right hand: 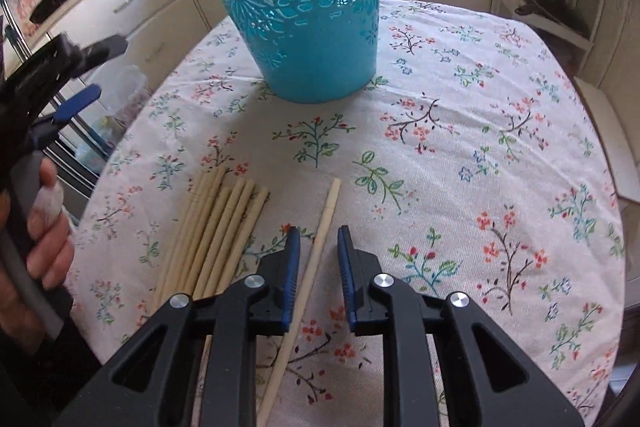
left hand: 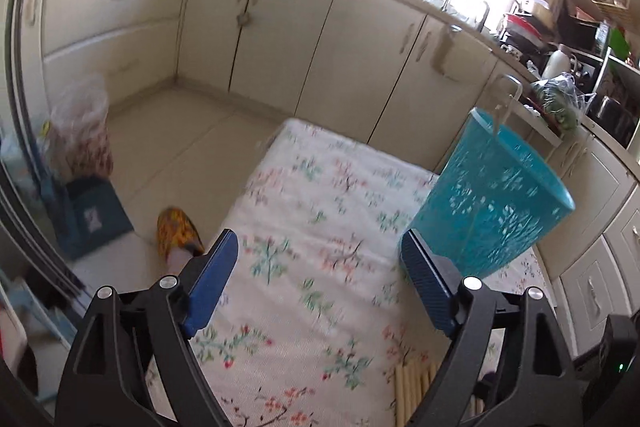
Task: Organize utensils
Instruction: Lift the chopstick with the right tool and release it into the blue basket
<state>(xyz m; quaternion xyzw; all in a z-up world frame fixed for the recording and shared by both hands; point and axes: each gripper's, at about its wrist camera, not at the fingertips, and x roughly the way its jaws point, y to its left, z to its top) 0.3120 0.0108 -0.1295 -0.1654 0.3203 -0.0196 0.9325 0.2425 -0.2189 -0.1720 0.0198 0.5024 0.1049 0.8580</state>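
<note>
A single chopstick point(right hand: 320, 239) is seen lying flat on the floral tablecloth point(right hand: 480, 147), long axis running from the near edge away toward the teal basket point(right hand: 304, 11), leaning slightly right at the far end; the blunt squared end points at the basket. It is pale wood, slim, with a faint groove ring near the far end. It passes between the fingers of the right gripper point(right hand: 318, 263), whose jaws are narrowly parted with a visible gap on each side; nothing is clamped. Just left of it a bundle of chopsticks point(right hand: 216, 239) of the same pale wood is laid roughly parallel, fanned a little, apart from the single one. The basket stands upright, perforated with flower cut-outs, beyond both. The left gripper point(left hand: 316, 267) is spread wide with nothing between its blue pads; only tablecloth is seen beneath. The right wrist view alone shows the single chopstick, and the hand point(right hand: 44, 239) gripping the left tool's handle at the left edge. The left wrist view, motion-blurred, alone shows the basket's rim, the cabinets point(left hand: 280, 39), a slipper point(left hand: 176, 231) on the floor, and only the bundle's ends at the bottom edge.
</note>
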